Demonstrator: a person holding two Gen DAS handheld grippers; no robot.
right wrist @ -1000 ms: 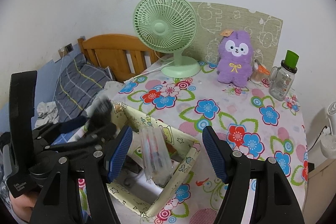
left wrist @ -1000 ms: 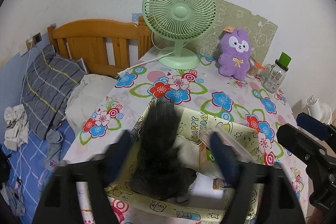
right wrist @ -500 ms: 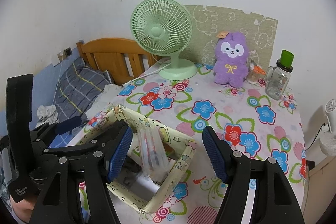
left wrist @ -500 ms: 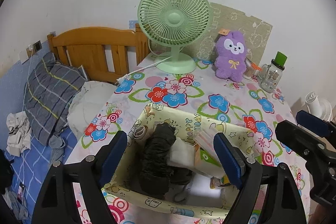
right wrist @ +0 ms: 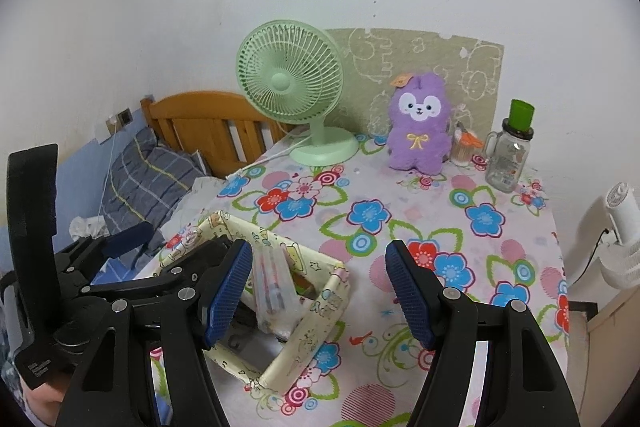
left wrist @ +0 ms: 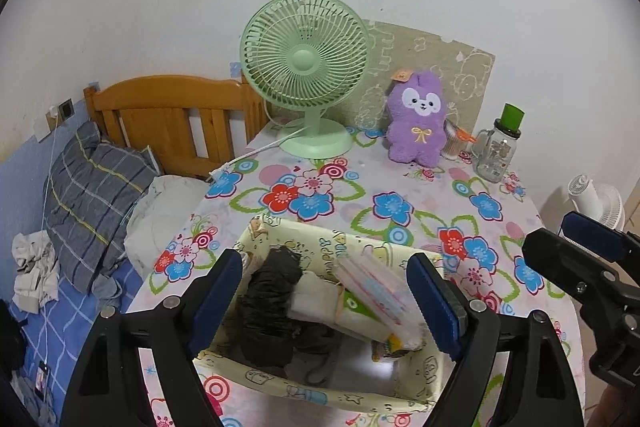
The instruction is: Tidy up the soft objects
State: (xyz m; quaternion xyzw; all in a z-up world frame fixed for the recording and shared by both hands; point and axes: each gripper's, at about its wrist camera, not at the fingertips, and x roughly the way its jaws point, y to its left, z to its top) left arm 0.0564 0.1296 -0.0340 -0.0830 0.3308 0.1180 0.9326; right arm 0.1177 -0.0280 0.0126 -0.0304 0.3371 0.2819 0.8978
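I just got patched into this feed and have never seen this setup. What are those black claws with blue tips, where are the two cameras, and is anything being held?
The claws are handheld two-finger grippers, one in each of a person's hands, each with a camera looking along its fingers. One picture is from the left gripper, the other from the right gripper. Both are open and hold nothing. On the flowered table stand a yellow fabric box holding a black fuzzy item and packets, a green fan, a purple plush toy and a glass bottle.
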